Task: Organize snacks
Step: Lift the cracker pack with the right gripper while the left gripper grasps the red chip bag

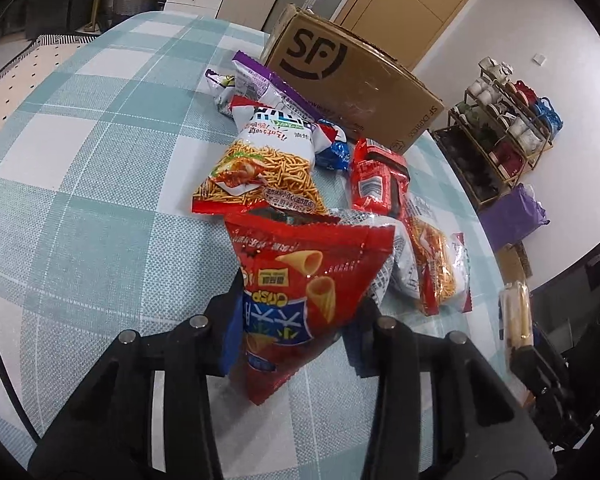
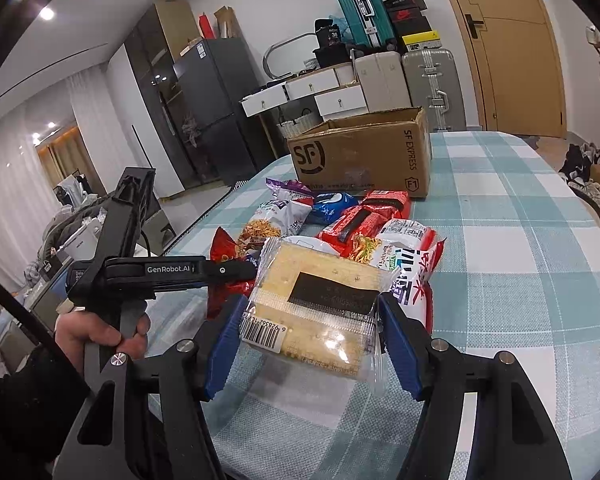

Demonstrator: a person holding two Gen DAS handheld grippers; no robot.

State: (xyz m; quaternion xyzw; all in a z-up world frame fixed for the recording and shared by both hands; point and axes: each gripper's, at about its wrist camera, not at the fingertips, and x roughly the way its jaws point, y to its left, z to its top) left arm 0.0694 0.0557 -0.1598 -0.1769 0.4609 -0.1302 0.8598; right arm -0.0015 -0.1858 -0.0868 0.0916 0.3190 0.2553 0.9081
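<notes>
Now left gripper [image 1: 296,320] clamps red crisp bag [image 1: 300,280]; right gripper [image 2: 304,344] clamps cracker pack [image 2: 316,312]

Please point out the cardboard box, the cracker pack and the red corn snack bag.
cardboard box [image 2: 364,156]: right wrist view, front wall.
cracker pack [image 2: 316,300]: right wrist view, top face, on the dark label.
red corn snack bag [image 1: 300,288]: left wrist view, printed front.

Snack packets [image 2: 340,220] lie on the table [image 2: 520,260], just before the cardboard box [image 2: 364,152].
</notes>
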